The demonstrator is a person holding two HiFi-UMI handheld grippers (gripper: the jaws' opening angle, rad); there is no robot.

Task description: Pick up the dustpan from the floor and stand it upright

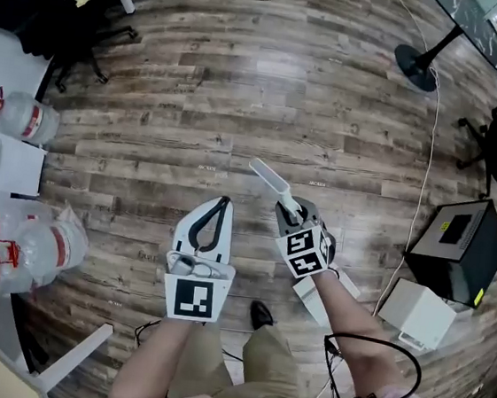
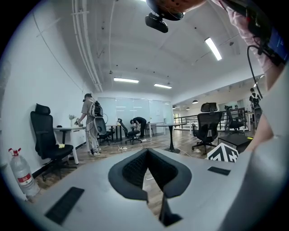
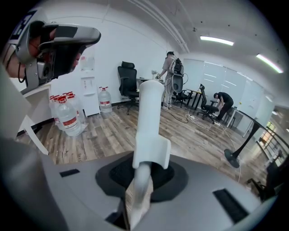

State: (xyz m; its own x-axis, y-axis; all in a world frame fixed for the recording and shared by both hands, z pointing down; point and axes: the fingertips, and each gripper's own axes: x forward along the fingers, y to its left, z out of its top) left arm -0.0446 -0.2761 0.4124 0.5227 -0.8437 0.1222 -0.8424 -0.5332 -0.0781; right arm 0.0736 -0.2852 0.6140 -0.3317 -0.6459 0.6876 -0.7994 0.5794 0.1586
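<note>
no readable writing anywhere: marker cubes show only black-and-white squares, and a brownish paper label on the handle is too blurred to read. left gripper (image 1: 222, 201) has its jaws closed tip to tip with nothing between them, confirmed in the left gripper view (image 2: 146, 152). it sits just beside the dustpan (image 1: 268, 180), not touching. right gripper (image 1: 289, 213) jaws are clamped on the dustpan's white handle (image 3: 149, 117) at the labelled part, and the handle runs forward past the jaws, tilted. only the head view shows a white piece behind the right gripper under the forearm. wood floor (image 1: 243, 86) is below. water bottles (image 1: 47, 246) with red labels, print unreadable, stand by the floor's left edge. black box (image 1: 456, 253) with a yellow sticker (image 1: 448, 229) is at the right edge. gripper views alone show office chairs (image 2: 47, 140) and two people (image 2: 91, 124) far off.
</note>
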